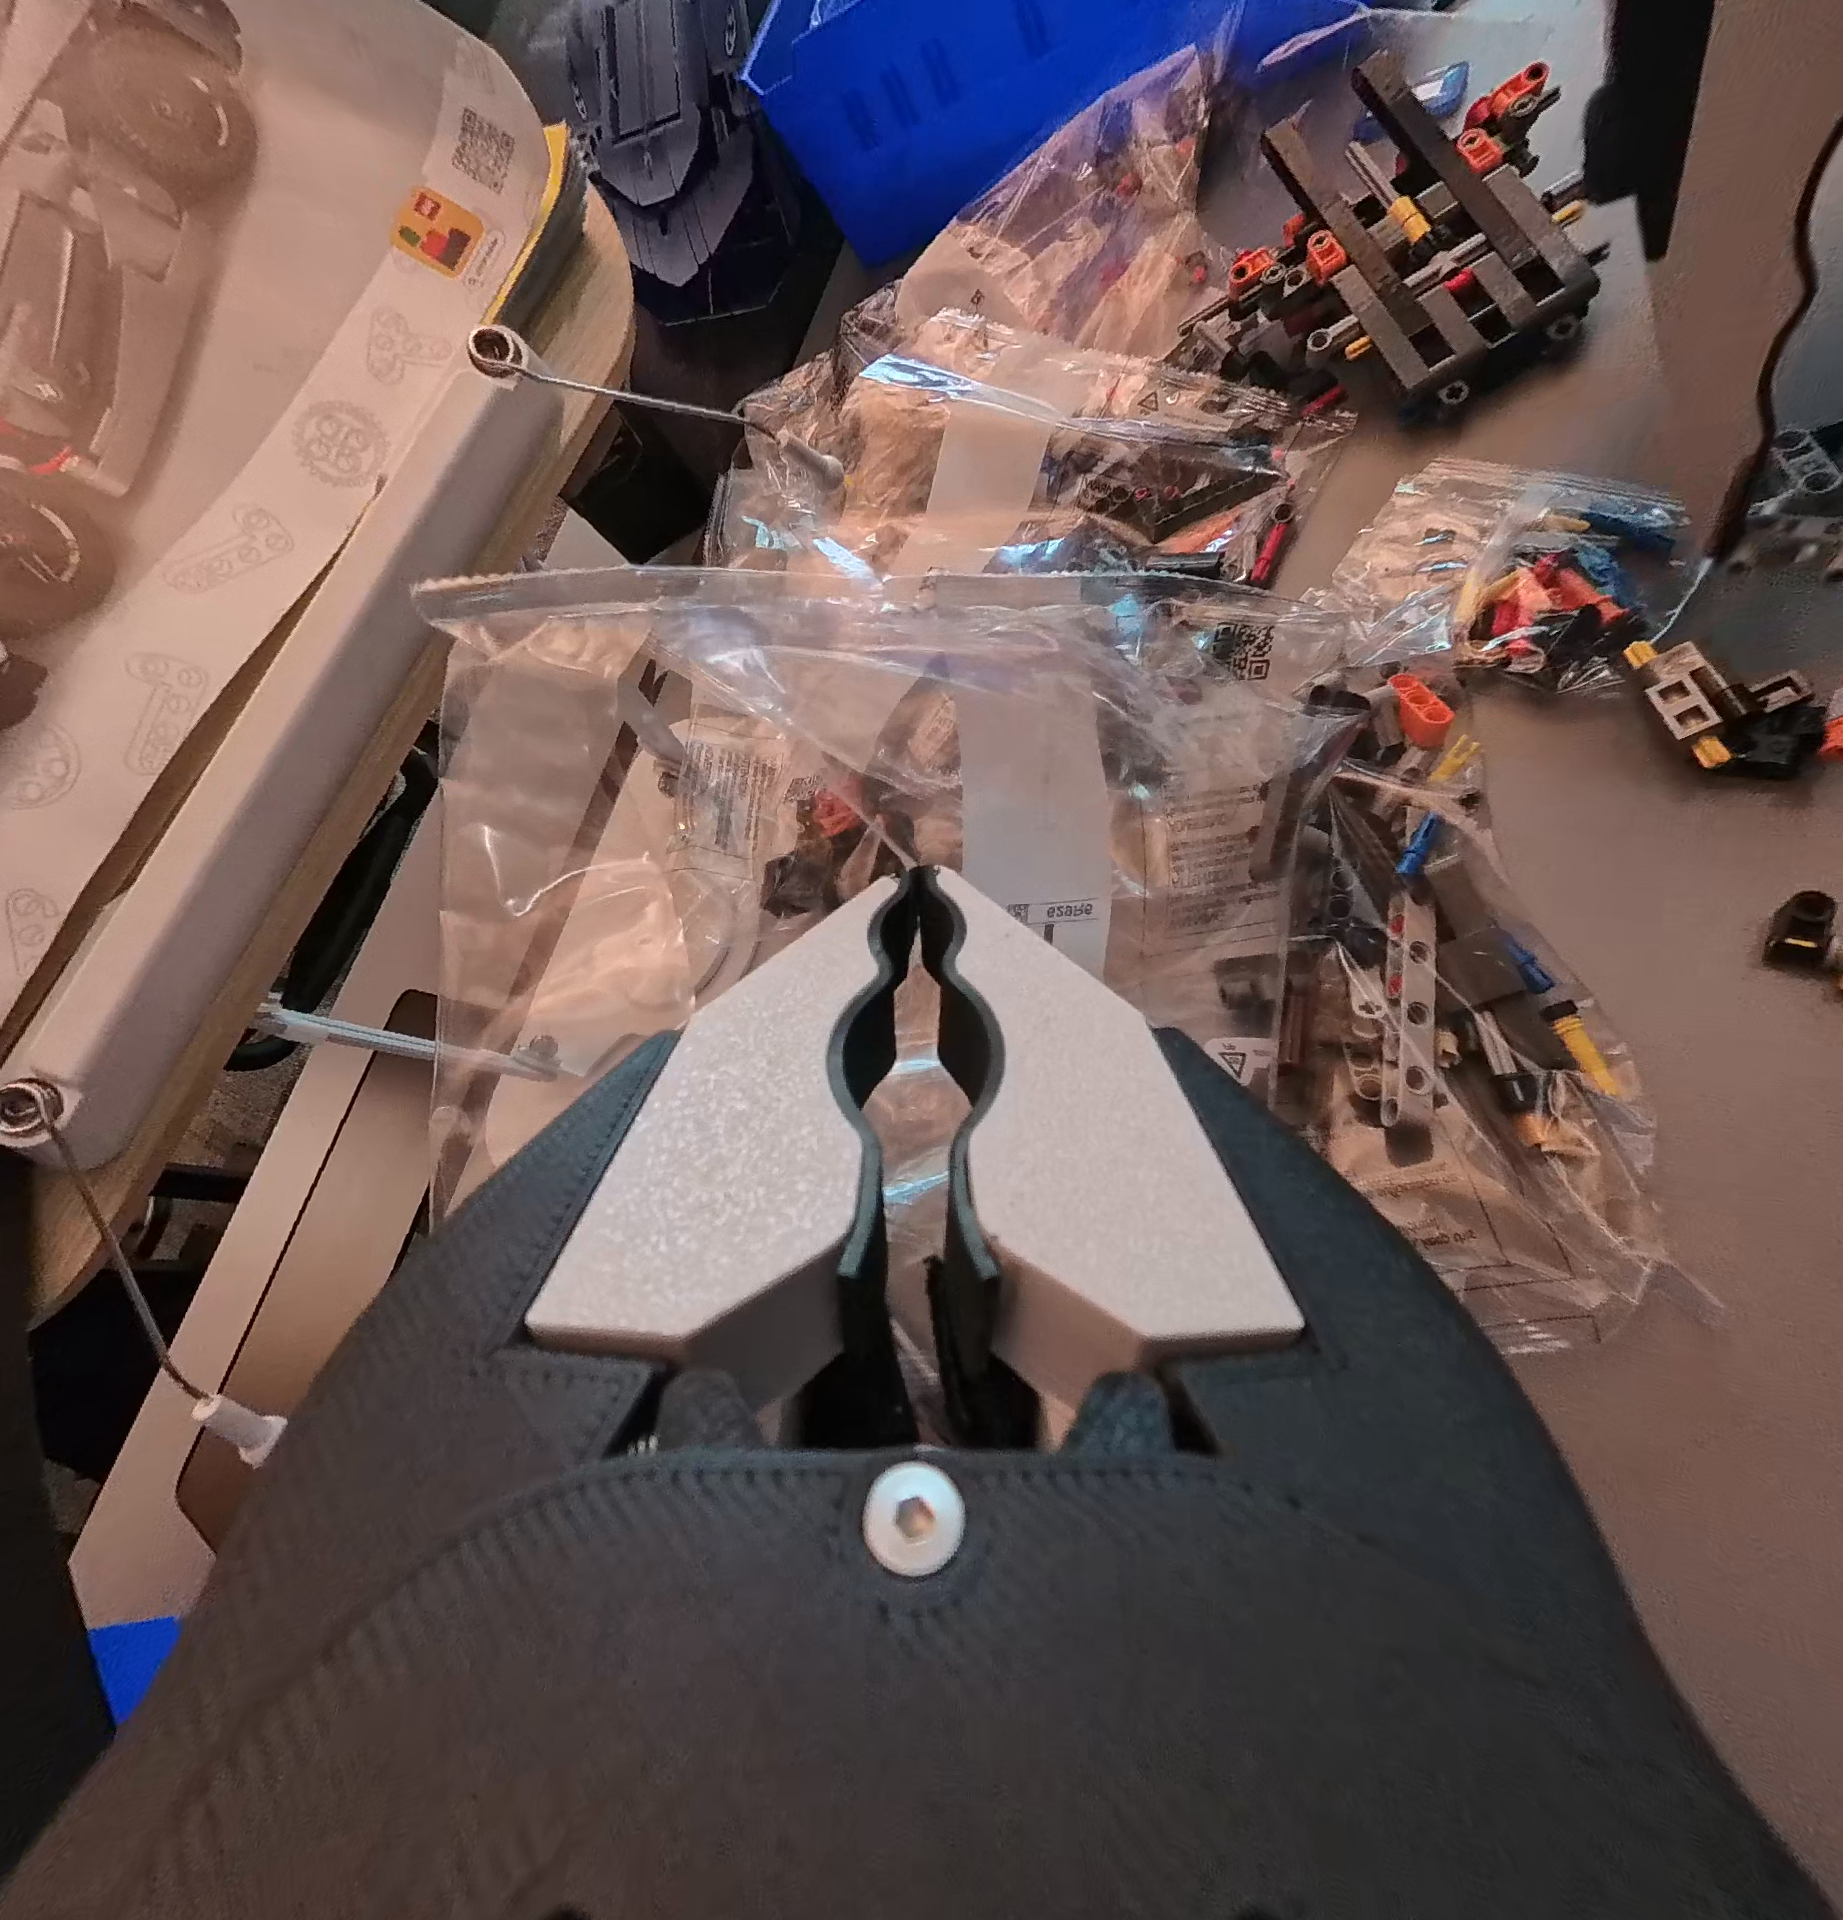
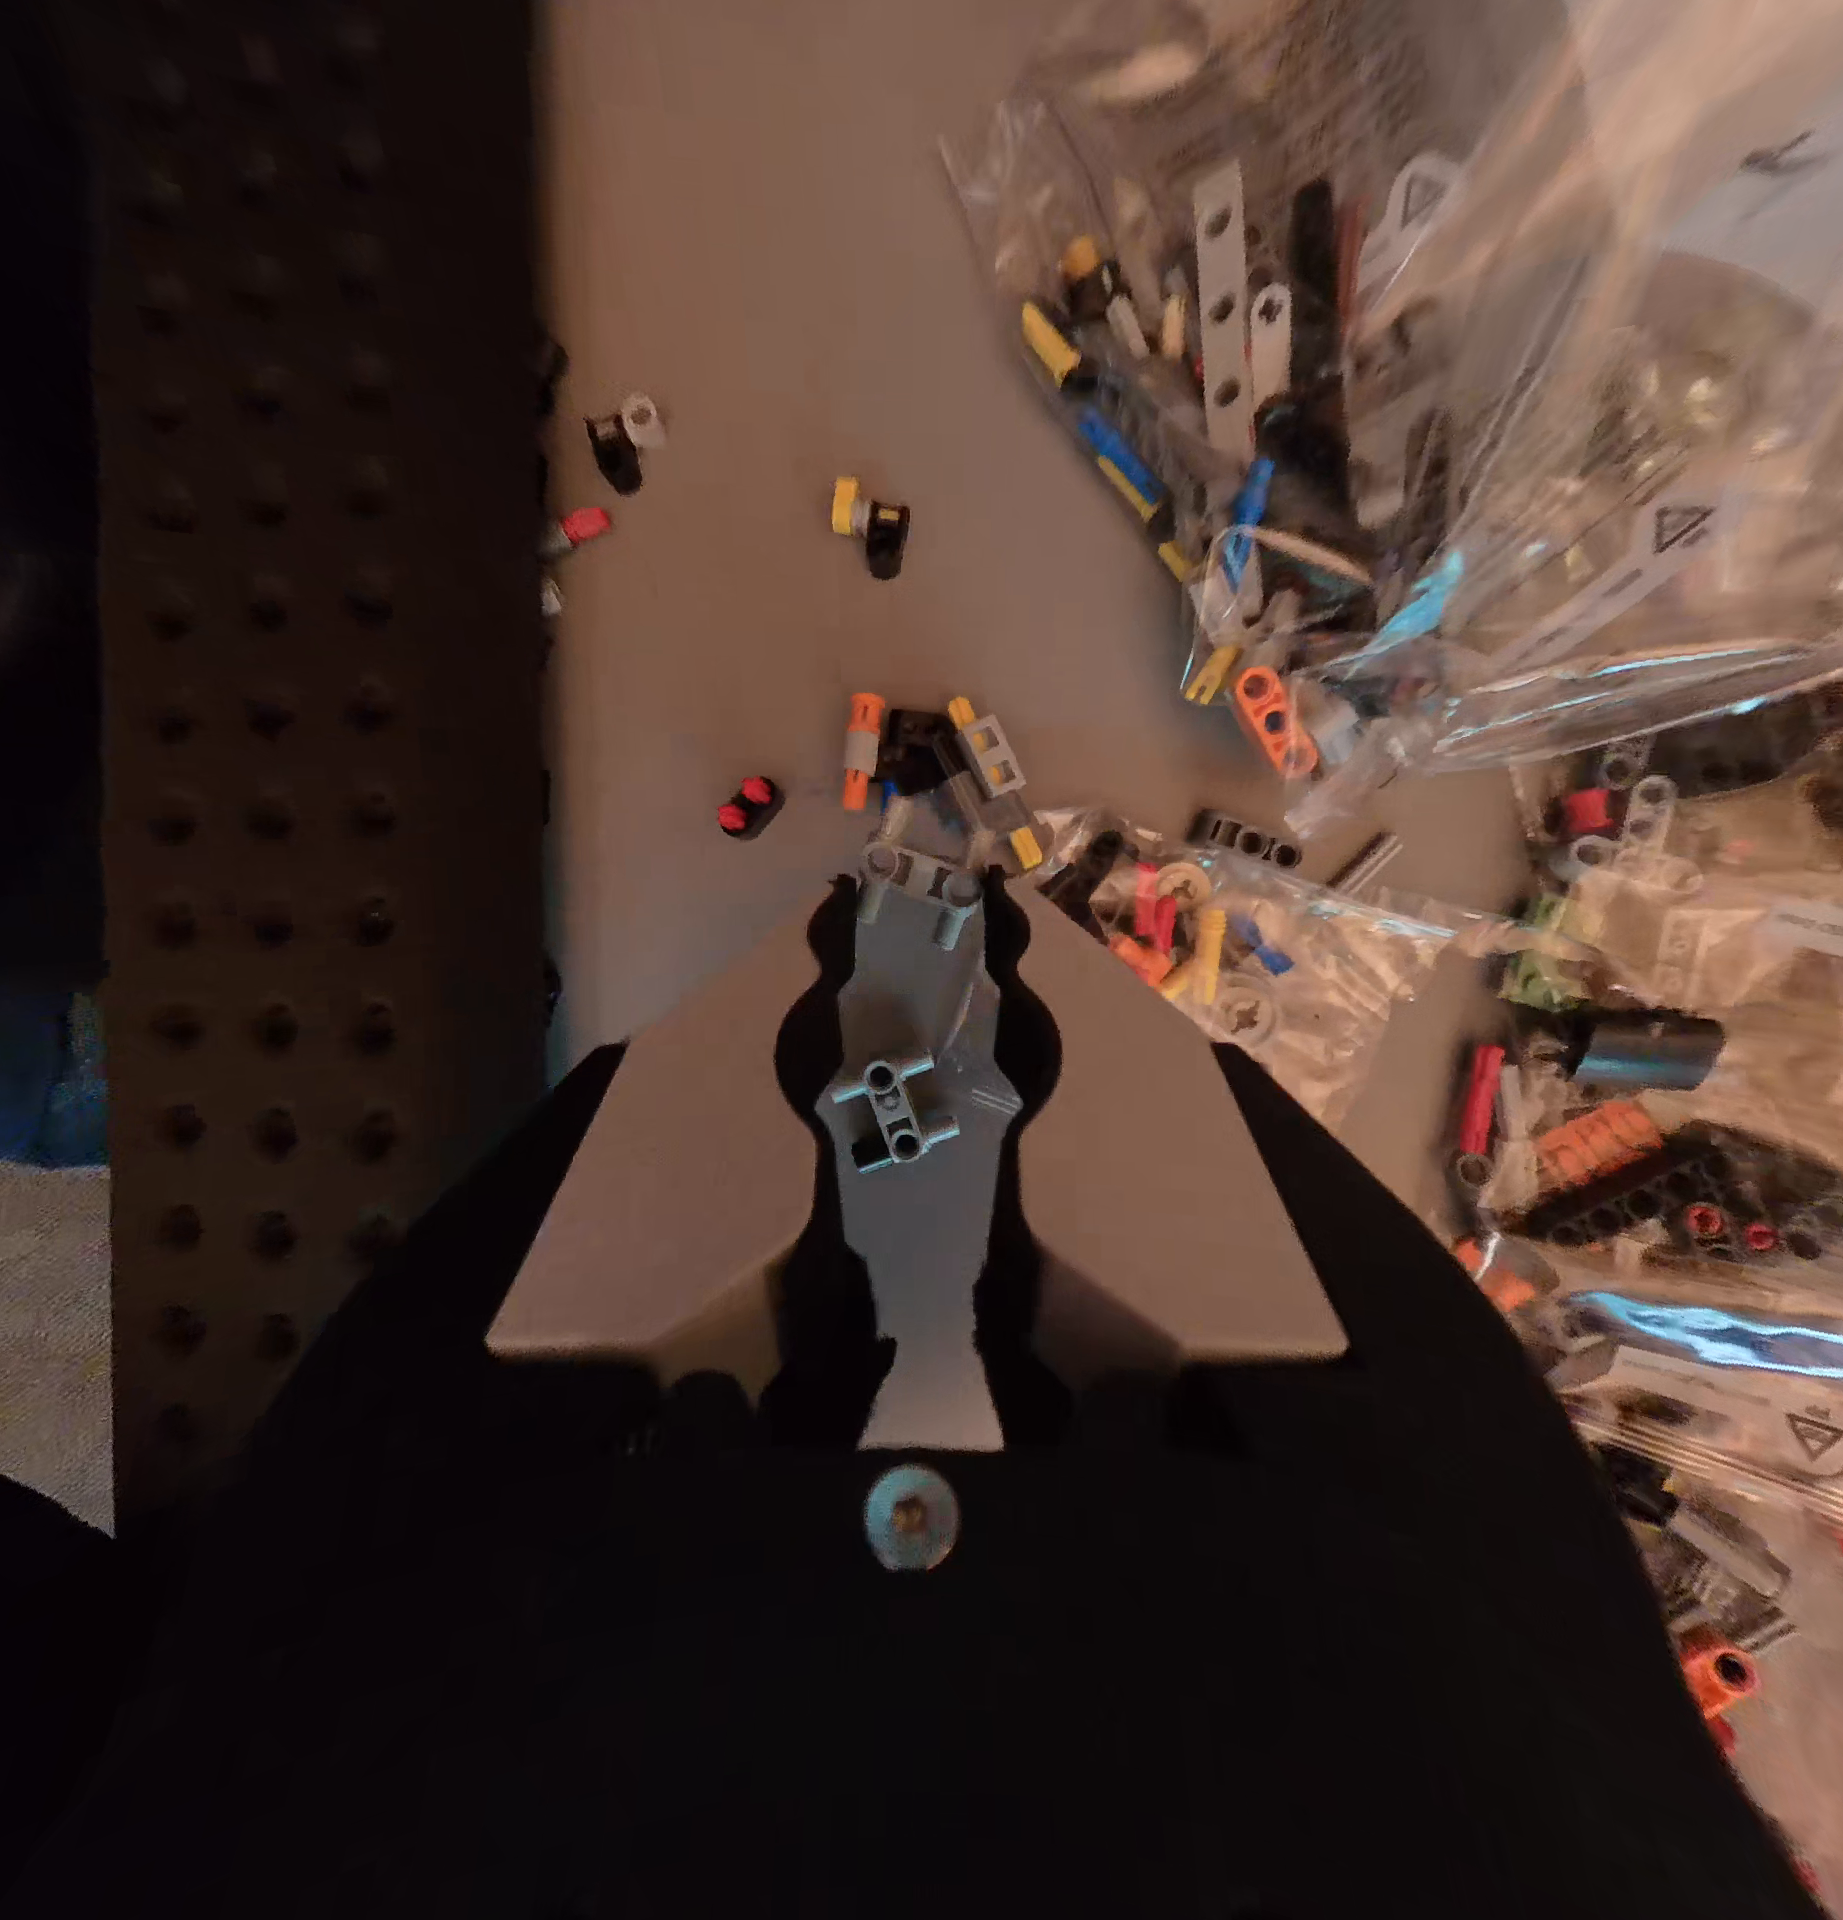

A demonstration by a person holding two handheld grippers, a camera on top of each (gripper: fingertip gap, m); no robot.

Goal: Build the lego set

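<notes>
Right gripper [image 2: 917, 883] grips a grey lego piece [image 2: 912, 1049]; left gripper [image 1: 917, 883] hangs pinched together, tips meeting on nothing, over clear part bags [image 1: 792, 707].

The grey piece sits clamped between the right jaws above the table [image 2: 709, 260], near loose pins [image 2: 938, 769]. A half-built dark frame [image 1: 1436, 229] stands beyond the bags, and the instruction booklet [image 1: 221, 468] lies to the left.

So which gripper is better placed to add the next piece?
Probably the right gripper: it already holds a grey piece above the loose parts. The left gripper is shut over bags.
</notes>
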